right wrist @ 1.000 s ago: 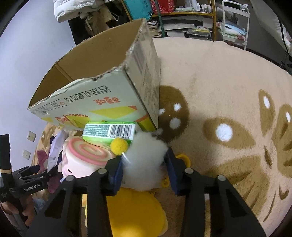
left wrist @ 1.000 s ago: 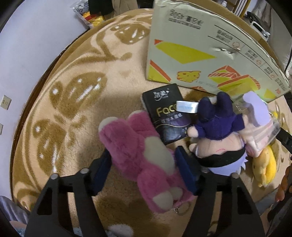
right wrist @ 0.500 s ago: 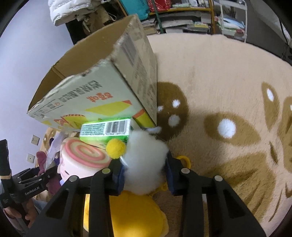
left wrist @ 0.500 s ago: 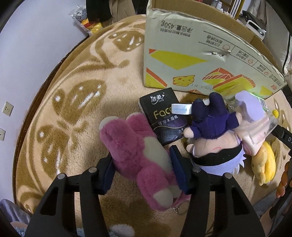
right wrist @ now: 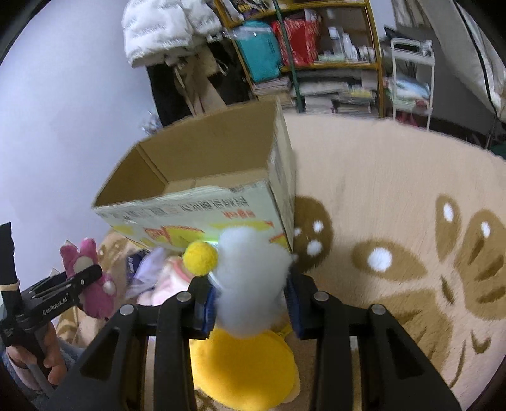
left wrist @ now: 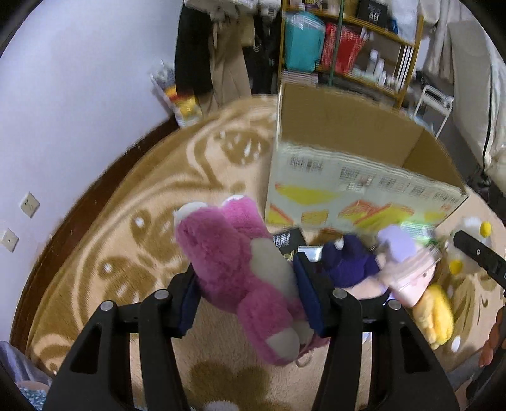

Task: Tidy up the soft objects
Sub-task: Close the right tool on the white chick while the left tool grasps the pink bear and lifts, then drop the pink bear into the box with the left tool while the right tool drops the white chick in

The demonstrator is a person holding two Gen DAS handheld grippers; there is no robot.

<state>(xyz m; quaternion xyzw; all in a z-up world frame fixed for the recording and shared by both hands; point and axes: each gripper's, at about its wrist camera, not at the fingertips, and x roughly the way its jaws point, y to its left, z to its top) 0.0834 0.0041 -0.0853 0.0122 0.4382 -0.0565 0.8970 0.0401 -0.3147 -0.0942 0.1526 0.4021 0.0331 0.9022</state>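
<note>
Left tongs (left wrist: 253, 294) clamp the pink plush bear (left wrist: 240, 272) round its middle, up off the rug (left wrist: 126, 227). Right tongs (right wrist: 251, 303) pinch the white-and-yellow plush (right wrist: 249, 278) (yellow pompom beside it), both just before the open cardboard box (right wrist: 196, 177).

Soft indoor light, motion blur, fisheye-warped edges.

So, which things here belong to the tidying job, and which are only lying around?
Part of the job:
- pink plush bear, in the left hand-held gripper
- white and yellow plush, in the right hand-held gripper
- open cardboard box
- purple plush doll

Lying about:
- white jacket
- bookshelf
- patterned rug
</note>
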